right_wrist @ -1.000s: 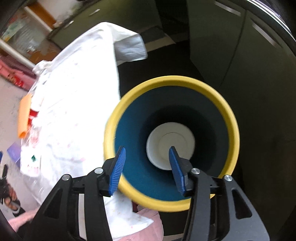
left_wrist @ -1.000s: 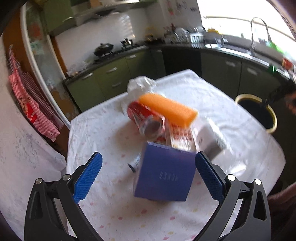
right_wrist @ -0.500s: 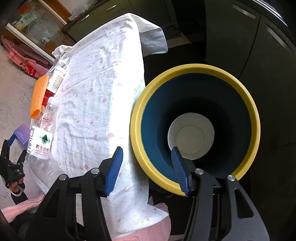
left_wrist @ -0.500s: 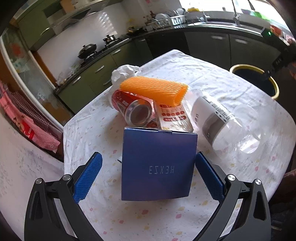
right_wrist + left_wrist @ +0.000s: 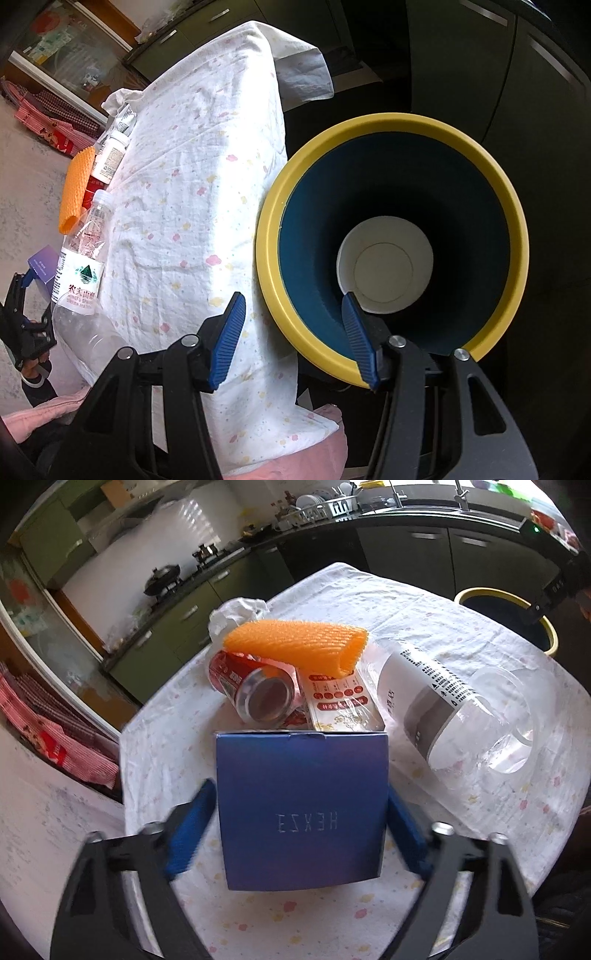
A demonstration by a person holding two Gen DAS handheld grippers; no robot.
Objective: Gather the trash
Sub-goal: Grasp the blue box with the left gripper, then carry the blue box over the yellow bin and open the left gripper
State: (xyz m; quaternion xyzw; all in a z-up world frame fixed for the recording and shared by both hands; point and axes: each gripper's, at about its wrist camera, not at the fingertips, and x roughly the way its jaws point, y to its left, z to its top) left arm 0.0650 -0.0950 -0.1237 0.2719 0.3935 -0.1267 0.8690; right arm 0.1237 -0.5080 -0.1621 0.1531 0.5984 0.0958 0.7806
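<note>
A pile of trash lies on the table (image 5: 443,620). A blue box (image 5: 301,812) stands nearest, between the blue pads of my left gripper (image 5: 301,823), which press its sides. Behind it lie a red can (image 5: 255,690), an orange foam net (image 5: 299,644), a red and white carton (image 5: 340,705), a clear plastic bottle (image 5: 461,716) and a crumpled white bag (image 5: 236,613). My right gripper (image 5: 295,332) is open and empty over the near rim of the yellow-rimmed bin (image 5: 391,363), which holds a white paper cup (image 5: 384,267).
The bin (image 5: 517,602) stands on the floor off the table's far right side. Green kitchen cabinets (image 5: 173,616) and a dark counter with a sink (image 5: 424,509) run behind the table. A red checked cloth (image 5: 48,731) hangs at the left.
My left gripper has moved forward and closed in on the blue box. My right gripper has drifted left, off the bin's centre toward the table edge.
</note>
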